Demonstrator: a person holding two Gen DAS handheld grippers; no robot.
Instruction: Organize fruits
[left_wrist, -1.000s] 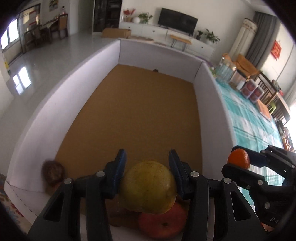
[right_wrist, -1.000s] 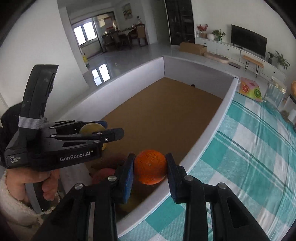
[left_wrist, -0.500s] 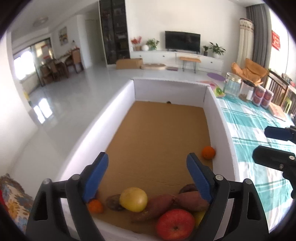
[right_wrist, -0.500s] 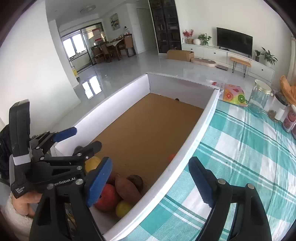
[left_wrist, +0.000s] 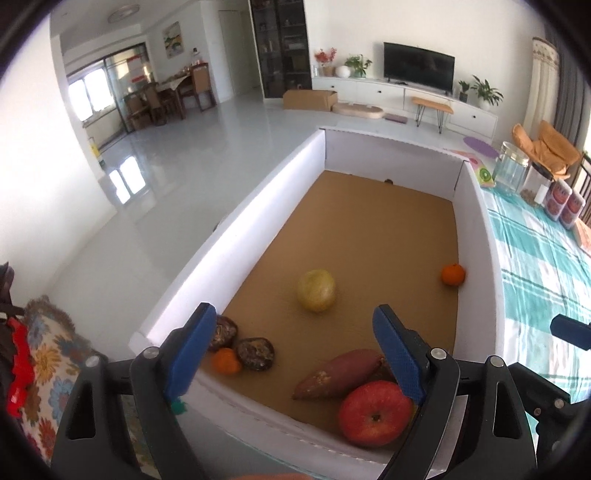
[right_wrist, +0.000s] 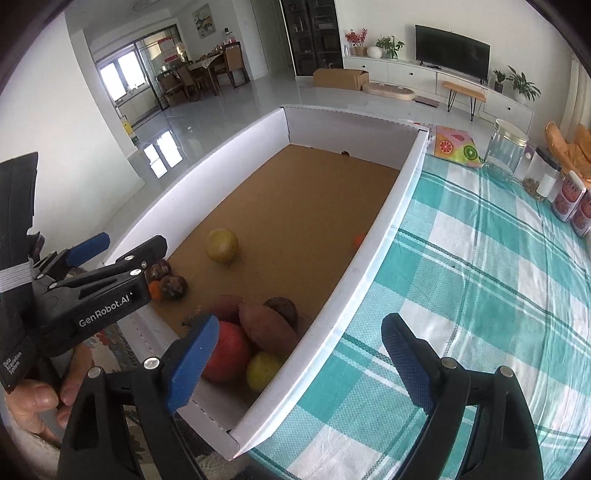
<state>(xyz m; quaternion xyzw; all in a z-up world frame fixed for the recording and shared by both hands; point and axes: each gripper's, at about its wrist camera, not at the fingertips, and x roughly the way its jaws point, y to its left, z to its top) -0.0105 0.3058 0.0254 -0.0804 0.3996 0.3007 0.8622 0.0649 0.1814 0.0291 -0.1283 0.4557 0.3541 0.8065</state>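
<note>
Checked tablecloth (right_wrist: 480, 295), white box (left_wrist: 476, 229) w/ fruit

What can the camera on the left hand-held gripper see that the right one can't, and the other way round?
Only the left view shows the whole small orange by the box's right wall; the right view shows just a sliver. Only the right view shows the small yellow fruit in the near corner and the hand holding the left hand-held gripper. Both show the white box, the yellow-green fruit, the red apple and sweet potato.
</note>
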